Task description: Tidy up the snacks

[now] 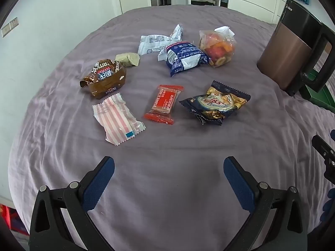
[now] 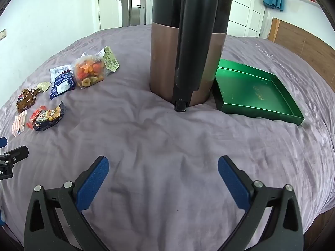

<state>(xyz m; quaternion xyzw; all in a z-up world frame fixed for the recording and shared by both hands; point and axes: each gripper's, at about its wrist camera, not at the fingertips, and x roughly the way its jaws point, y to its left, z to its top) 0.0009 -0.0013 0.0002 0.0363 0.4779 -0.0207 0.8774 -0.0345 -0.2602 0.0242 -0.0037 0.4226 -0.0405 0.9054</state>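
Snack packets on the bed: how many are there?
8. Far row: white packet, blue packet, dried-fruit bag. Left: small beige packet, brown packet. Near row: pink-striped packet, red bar, dark blue-gold packet. The kettle may hide others.

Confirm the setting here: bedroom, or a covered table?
Most likely a bedroom. The snacks lie on a wrinkled purple bedsheet, a wooden headboard stands at its far edge, and white wardrobe doors with hanging clothes line the wall behind.
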